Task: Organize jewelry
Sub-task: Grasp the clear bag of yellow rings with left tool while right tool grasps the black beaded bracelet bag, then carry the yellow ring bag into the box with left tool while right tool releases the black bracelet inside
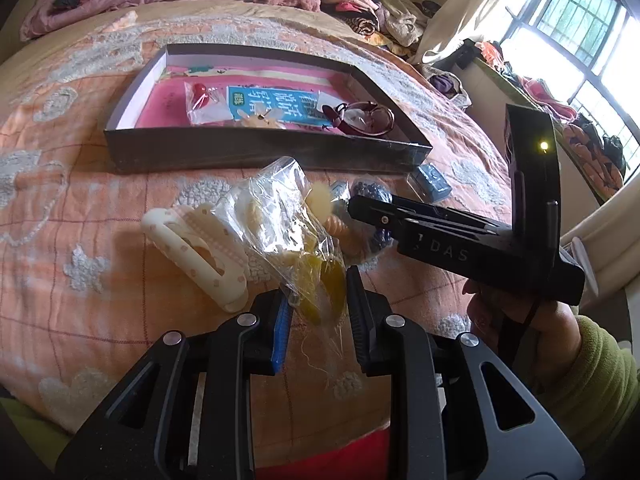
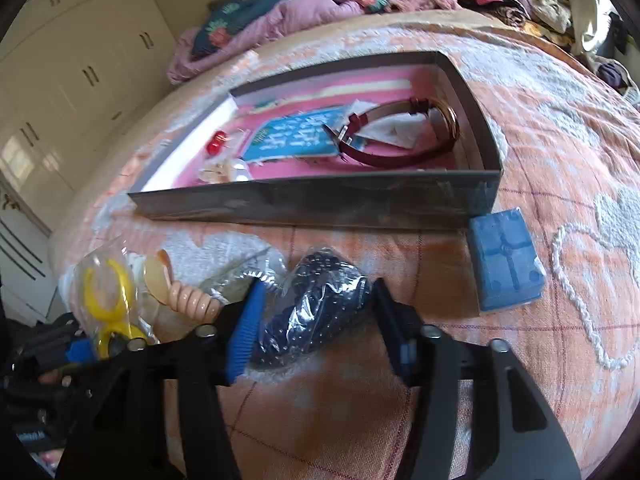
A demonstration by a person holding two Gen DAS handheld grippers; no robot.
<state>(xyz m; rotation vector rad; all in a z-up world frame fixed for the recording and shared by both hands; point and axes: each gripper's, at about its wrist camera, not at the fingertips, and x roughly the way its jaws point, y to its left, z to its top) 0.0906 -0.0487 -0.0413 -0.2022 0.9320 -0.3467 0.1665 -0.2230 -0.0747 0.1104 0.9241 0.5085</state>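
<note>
A shallow grey box (image 1: 256, 152) with a pink floor lies on the bed; it also shows in the right wrist view (image 2: 320, 204). It holds a red watch with bangles (image 2: 400, 136), a blue card (image 2: 296, 136) and small bagged pieces. My left gripper (image 1: 318, 300) is open around the lower end of a clear bag of yellow rings (image 1: 280, 224); the jaws do not press it. My right gripper (image 2: 316, 312) is open around a clear bag of dark blue beads (image 2: 316, 304) lying on the bedspread. The right gripper's body also shows in the left wrist view (image 1: 460, 236).
A cream hair clip (image 1: 196, 252) lies left of the yellow bag. A peach coil hair tie (image 2: 192, 300) and a blue ring box (image 2: 506, 260) lie near the grey box. Piled clothes (image 1: 360, 4) and bedding (image 2: 280, 20) line the far side of the bed.
</note>
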